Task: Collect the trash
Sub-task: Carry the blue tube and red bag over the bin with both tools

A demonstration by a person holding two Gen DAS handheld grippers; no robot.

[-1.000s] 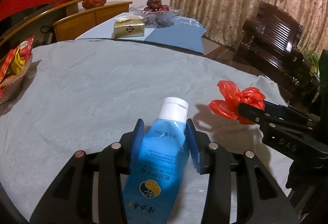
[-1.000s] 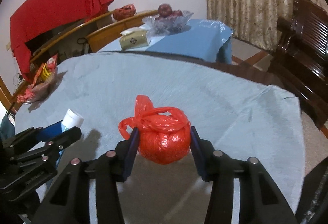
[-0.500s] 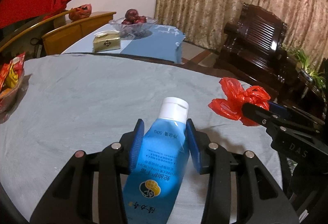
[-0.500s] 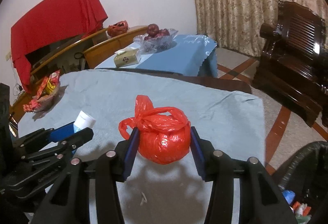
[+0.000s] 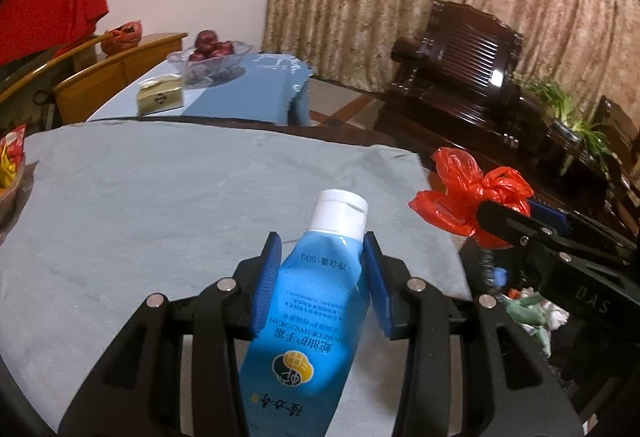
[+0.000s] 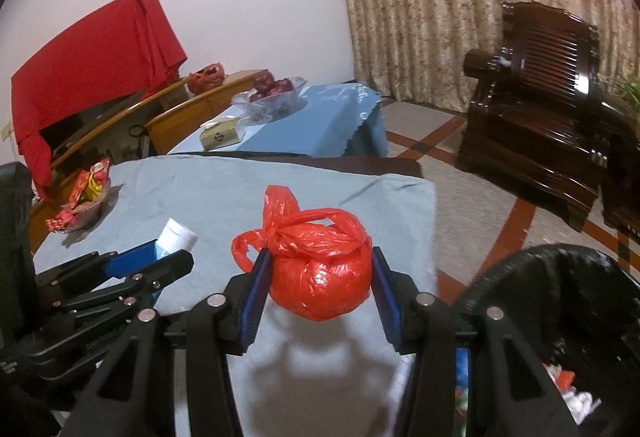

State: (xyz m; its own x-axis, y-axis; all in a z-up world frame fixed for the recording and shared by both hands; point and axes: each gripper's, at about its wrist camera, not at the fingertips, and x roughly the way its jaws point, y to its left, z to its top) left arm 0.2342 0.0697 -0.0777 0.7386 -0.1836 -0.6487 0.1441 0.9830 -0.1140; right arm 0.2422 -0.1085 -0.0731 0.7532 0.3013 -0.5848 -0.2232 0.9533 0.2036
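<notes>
Left wrist view shows your left gripper [image 5: 322, 277] clamped on a blue tube [image 5: 308, 321] with a white cap, held above the grey tablecloth [image 5: 160, 205]. Your right gripper [image 6: 318, 285] pinches a knotted red bag [image 6: 320, 273] at the table's edge, near the black bin [image 6: 560, 317] with trash inside.
</notes>
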